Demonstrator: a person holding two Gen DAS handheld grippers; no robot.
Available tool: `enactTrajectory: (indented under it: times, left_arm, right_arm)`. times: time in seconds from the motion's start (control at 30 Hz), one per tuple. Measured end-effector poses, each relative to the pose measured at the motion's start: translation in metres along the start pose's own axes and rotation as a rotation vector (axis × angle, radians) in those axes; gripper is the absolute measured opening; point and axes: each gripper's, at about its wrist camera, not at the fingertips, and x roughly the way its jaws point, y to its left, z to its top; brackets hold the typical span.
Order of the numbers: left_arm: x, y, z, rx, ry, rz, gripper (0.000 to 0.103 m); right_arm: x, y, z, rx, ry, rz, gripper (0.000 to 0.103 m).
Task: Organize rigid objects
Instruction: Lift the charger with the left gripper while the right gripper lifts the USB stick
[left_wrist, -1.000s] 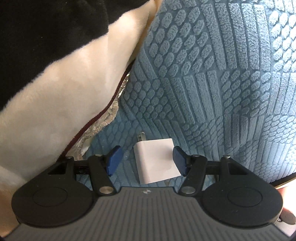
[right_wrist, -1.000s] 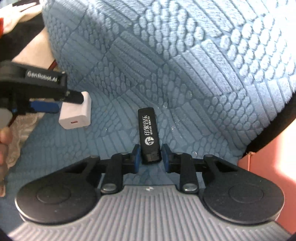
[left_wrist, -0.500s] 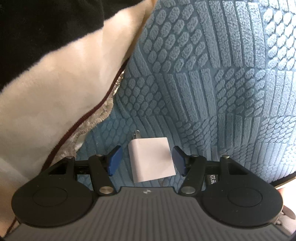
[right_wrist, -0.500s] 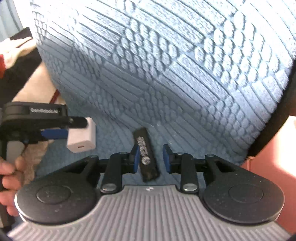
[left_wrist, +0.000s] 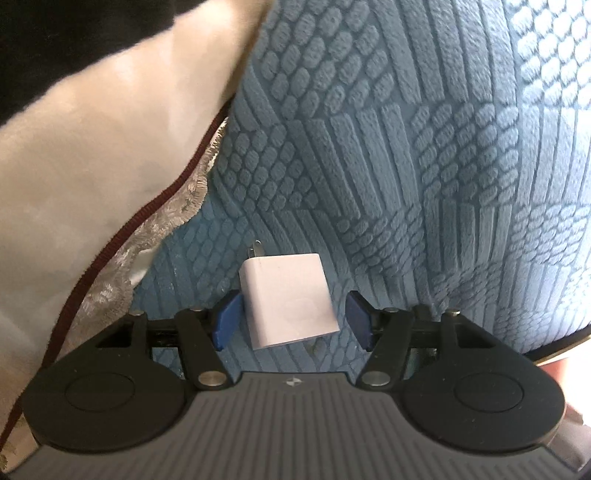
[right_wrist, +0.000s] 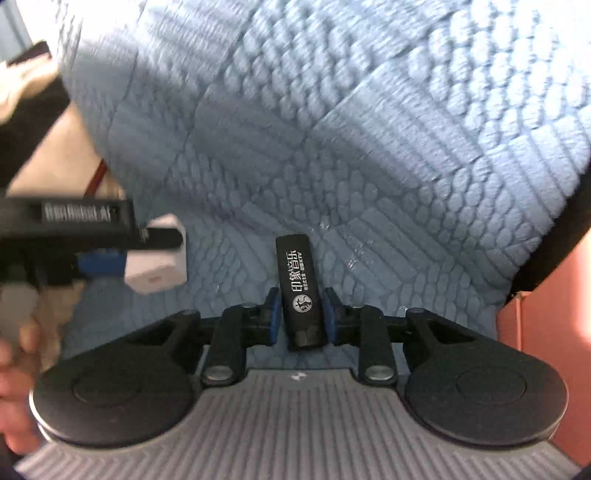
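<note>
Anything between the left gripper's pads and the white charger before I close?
Nothing visible. The charger sits between the left gripper's open jaws, close against one pad. Only bare blue cushion shows in the gap on the other side.

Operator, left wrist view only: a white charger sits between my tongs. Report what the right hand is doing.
Observer: The right tongs have just been closing and now clamp a black stick with white print, pads against its sides.
Operator: Now describe my charger from that side.
Observer: The charger shows a small slot on the face turned toward the right camera.
</note>
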Motion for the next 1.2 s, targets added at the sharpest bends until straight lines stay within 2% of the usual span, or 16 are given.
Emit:
enactTrajectory:
  times: [0.23, 0.3, 0.4, 0.57, 0.87, 1.07, 1.2]
  left_arm:
    - [0.003, -0.010, -0.003, 0.015, -0.006, 0.009, 0.067]
    - [0.004, -0.012, -0.002, 0.027, 0.002, 0.013, 0.067]
    - [0.006, -0.017, -0.001, 0.051, -0.007, 0.025, 0.067]
    - [0.014, -0.029, -0.001, 0.108, -0.022, 0.046, 0.068]
    - [0.011, -0.047, -0.012, 0.214, -0.032, 0.096, 0.067]
    - [0.008, -0.047, -0.014, 0.206, -0.023, 0.080, 0.064]
    - [-0.009, -0.028, -0.019, 0.190, 0.005, 0.043, 0.062]
  right_arm:
    - [-0.030, -0.018, 0.005, -0.015, 0.010, -0.016, 0.027]
    - [-0.037, -0.019, -0.010, -0.019, 0.019, -0.016, 0.027]
    - [-0.041, -0.020, -0.016, -0.026, 0.026, -0.015, 0.027]
    - [-0.043, -0.022, -0.022, -0.045, 0.033, -0.018, 0.027]
    - [-0.021, -0.005, -0.030, -0.073, 0.079, -0.033, 0.027]
    - [-0.021, -0.001, -0.034, -0.061, 0.088, -0.022, 0.027]
    - [-0.028, 0.003, -0.039, -0.043, 0.082, -0.009, 0.027]
